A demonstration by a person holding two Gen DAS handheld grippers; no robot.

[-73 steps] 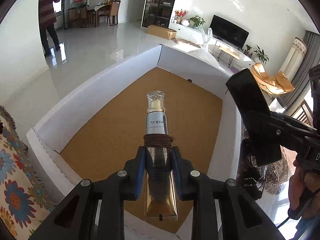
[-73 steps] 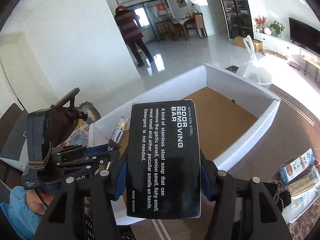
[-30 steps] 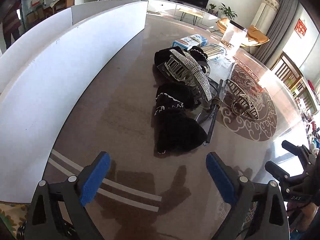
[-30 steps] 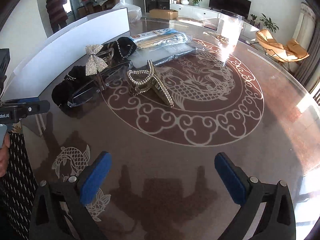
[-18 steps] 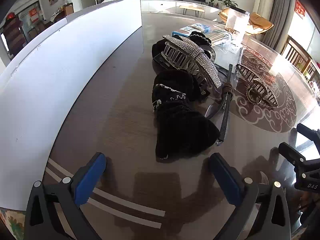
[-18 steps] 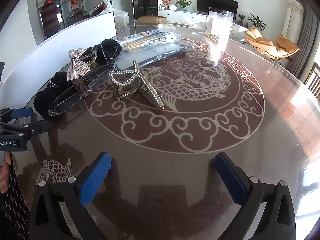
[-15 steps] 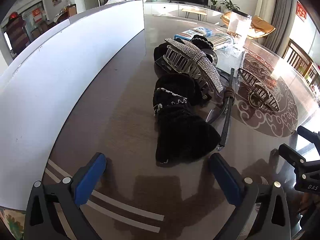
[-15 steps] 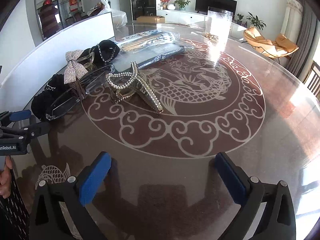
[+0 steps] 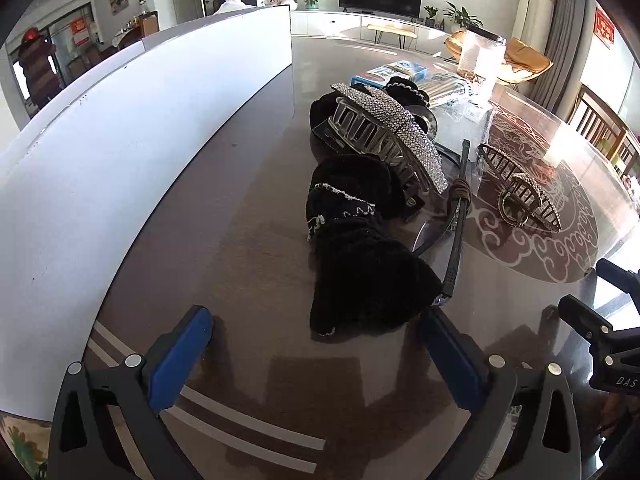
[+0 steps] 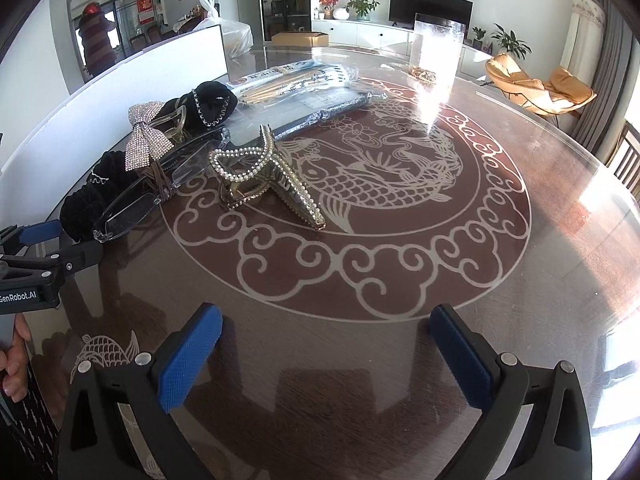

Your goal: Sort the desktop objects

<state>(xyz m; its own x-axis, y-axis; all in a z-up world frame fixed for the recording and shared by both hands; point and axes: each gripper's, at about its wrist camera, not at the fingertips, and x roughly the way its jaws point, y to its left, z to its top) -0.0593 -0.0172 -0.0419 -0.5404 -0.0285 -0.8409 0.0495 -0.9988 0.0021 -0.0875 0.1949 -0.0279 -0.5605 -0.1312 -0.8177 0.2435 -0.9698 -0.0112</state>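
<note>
My left gripper [image 9: 316,352] is open and empty, low over the table just short of a black velvet hair bow [image 9: 360,264]. Beyond the bow lie a rhinestone claw clip [image 9: 388,128], clear glasses [image 9: 456,216] and a pearl claw clip [image 9: 520,196]. My right gripper [image 10: 326,354] is open and empty above the brown table. The pearl claw clip [image 10: 272,176] lies ahead of it, with the glasses [image 10: 132,208], rhinestone clip [image 10: 148,136] and black bow [image 10: 88,200] to its left. The left gripper shows in the right wrist view [image 10: 36,248].
A white box wall [image 9: 120,140] runs along the left of the table. Packaged chopsticks [image 10: 292,76], a dark wrapped stick [image 10: 332,112] and a clear jar [image 10: 436,44] lie further back. The patterned round table [image 10: 400,260] extends to the right.
Both grippers were shut on a cosmetic tube and a black box over the white box; now both are open, empty and over the table. The left has crept nearer the black bow.
</note>
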